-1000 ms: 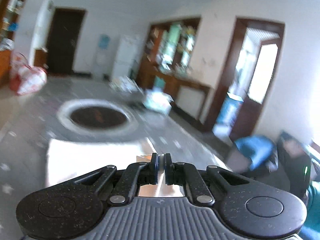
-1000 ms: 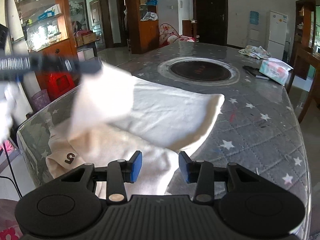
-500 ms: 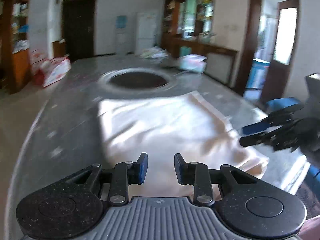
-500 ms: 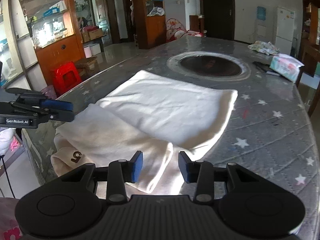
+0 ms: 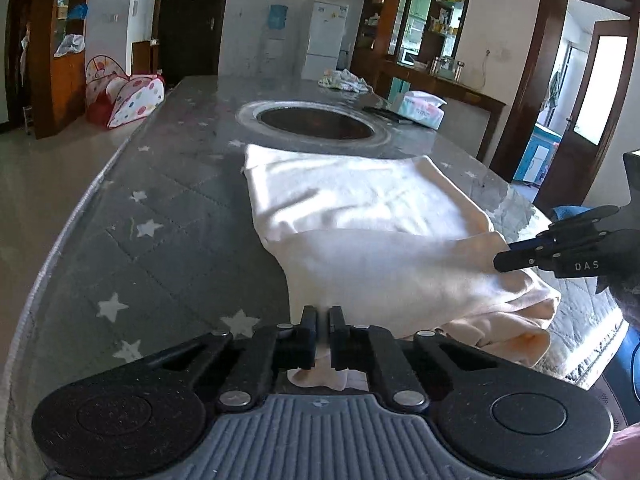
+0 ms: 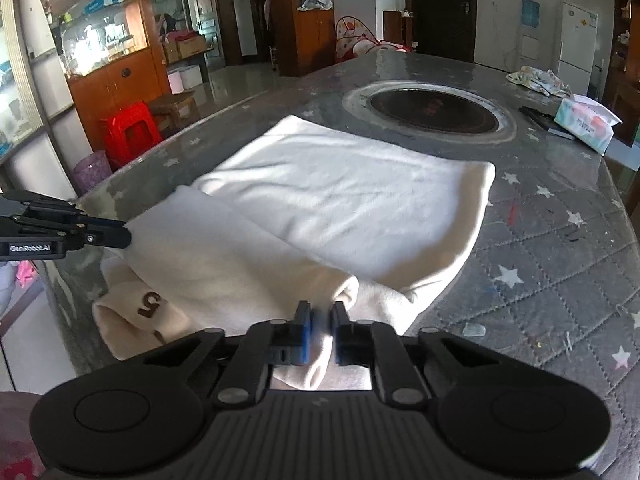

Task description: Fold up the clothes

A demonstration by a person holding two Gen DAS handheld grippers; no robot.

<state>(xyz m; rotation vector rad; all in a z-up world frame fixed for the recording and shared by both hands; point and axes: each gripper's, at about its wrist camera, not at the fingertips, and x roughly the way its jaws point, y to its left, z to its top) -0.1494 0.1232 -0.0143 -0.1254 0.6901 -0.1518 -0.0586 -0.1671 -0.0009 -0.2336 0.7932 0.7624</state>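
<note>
Partly folded already, with the far half of the cream garment (image 6: pixel 344 192) flat ahead of both jaws, left gripper (image 5: pixel 322 334) and right gripper (image 6: pixel 320 332) just closed onto its near edge, further folding likely left.

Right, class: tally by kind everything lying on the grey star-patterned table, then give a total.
Cream garment: 1
Tissue pack: 1
Crumpled patterned cloth: 1
Flat dark object beside the tissue pack, kind unclear: 1
Total: 4
</note>
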